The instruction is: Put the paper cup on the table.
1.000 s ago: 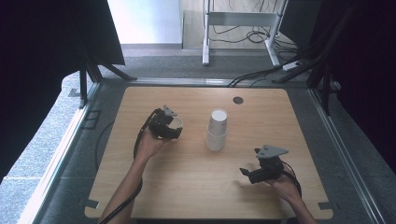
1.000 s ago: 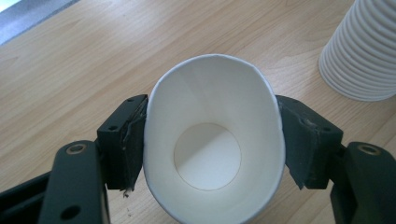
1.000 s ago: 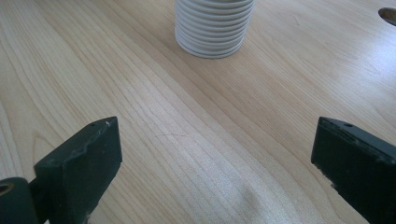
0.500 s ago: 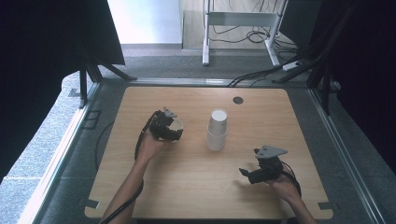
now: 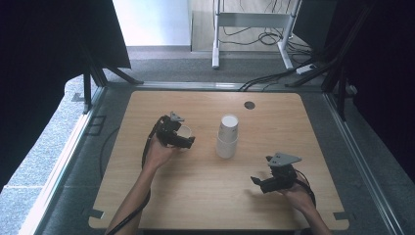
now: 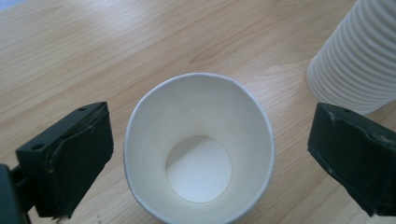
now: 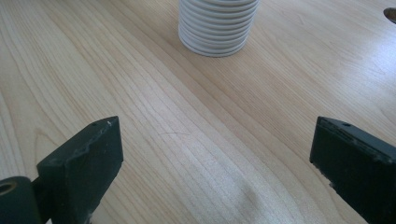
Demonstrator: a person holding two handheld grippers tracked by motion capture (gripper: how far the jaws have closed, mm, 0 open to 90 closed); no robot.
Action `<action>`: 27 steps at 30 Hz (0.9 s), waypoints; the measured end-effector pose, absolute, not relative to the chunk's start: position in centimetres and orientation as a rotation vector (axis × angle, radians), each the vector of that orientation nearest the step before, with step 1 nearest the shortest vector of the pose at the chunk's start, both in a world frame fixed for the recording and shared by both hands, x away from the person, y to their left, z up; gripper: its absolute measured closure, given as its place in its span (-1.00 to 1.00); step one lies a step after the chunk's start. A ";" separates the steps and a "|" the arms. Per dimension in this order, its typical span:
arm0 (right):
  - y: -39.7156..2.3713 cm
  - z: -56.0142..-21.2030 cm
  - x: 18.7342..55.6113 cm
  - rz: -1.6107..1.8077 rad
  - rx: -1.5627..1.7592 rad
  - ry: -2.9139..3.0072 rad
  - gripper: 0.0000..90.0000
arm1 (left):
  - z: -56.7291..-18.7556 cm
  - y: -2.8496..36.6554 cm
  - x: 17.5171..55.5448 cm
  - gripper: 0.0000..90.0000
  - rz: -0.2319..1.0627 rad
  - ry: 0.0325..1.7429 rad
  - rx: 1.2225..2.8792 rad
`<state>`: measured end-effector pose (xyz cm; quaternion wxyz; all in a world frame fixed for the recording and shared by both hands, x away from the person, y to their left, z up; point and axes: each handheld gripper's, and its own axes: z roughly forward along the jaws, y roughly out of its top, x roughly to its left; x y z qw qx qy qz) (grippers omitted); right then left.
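White paper cup point(image 6: 200, 149) stands upright, mouth up (untouched), between the just-opened left gripper point(image 6: 210, 154) jaws.

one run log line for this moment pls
left gripper: jaws just opened, clear of single paper cup standing upright between them | right gripper: open, empty | cup stack: mid table

tall stack of ribbed white paper cups point(image 6: 359, 56): top cut off by the picture's edge
small dark round hole in the wooden table point(image 7: 390, 13): half cut off

Single cup point(image 5: 185, 132) upright on the table point(image 5: 195, 196), left of the cup stack point(image 5: 227, 137), well apart.
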<state>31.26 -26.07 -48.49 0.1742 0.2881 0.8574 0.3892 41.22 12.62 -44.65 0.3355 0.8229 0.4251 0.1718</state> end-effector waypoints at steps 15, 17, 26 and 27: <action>-26.0 -48.8 31.3 1.121 0.827 2.463 -1.00 | -42.7 12.1 38.6 -1.00 0.501 1.014 2.058; -26.0 -48.8 31.3 1.120 0.827 2.463 -1.00 | -42.3 12.0 38.2 -1.00 0.505 0.996 2.061; -25.9 -48.9 31.3 1.109 0.822 2.471 -1.00 | -41.6 11.1 36.2 -1.00 0.555 0.925 2.081; -25.9 -48.9 31.3 1.107 0.820 2.471 -1.00 | -41.5 11.1 36.0 -1.00 0.556 0.919 2.086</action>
